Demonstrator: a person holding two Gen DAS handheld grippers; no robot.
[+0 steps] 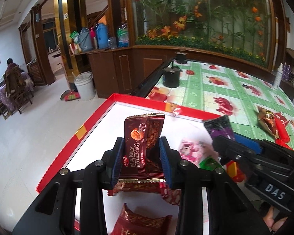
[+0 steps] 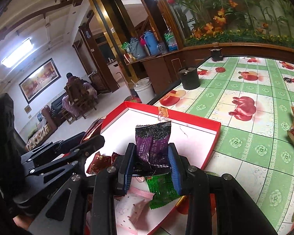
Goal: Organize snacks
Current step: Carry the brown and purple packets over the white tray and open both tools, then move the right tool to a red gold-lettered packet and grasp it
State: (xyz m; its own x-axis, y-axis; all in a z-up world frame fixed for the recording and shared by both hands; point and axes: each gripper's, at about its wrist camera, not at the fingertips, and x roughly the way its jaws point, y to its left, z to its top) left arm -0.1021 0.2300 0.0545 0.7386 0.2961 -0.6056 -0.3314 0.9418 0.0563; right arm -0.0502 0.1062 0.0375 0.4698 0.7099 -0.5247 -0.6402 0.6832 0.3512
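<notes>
Left gripper (image 1: 142, 157) pinching glossy maroon almond-print packet (image 1: 145, 137); right gripper (image 2: 151, 163) pinching crinkled purple-black packet (image 2: 152, 143).

Pale tiled floor (image 1: 29, 146), wooden cabinets (image 1: 115, 68)

At the centre of the frame the right tongs (image 2: 151, 163) pinch a purple-and-black snack packet (image 2: 152, 146) between blue pads, above a red-rimmed white box (image 2: 213, 143). Under them in the box lie a green packet (image 2: 162, 190) and pink wrappers (image 2: 131, 209), with a dark red packet (image 2: 98, 162) to the left. The left tongs (image 2: 68, 152) reach in from the left edge. A black cup (image 2: 189, 79) stands on the green-patterned worktop (image 2: 250, 152) in the upper middle.
</notes>
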